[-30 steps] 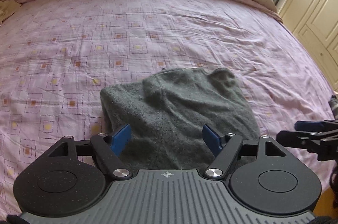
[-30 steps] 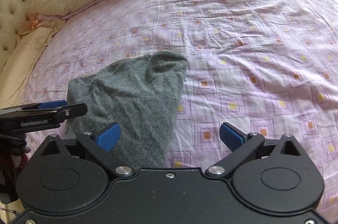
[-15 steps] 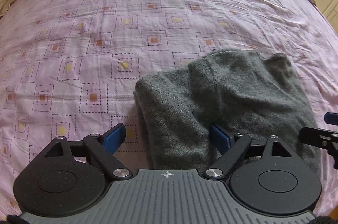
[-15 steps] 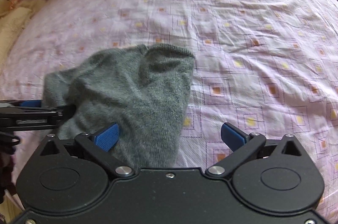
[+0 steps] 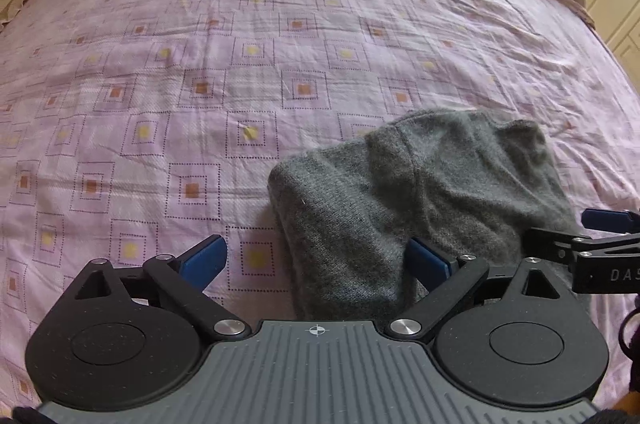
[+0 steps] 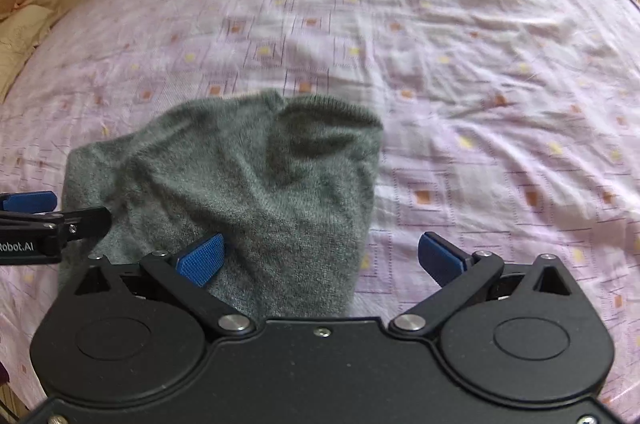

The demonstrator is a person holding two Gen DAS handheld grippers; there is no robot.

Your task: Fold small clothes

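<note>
Both jaws shifted; grey garment [image 5: 420, 200] straddles their inner blue pads

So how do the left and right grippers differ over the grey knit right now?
The left gripper straddles the grey knit's left edge; the right gripper straddles its right edge. Only the left's right finger and the right's left finger overlie knit. Both are open, holding nothing.
</note>
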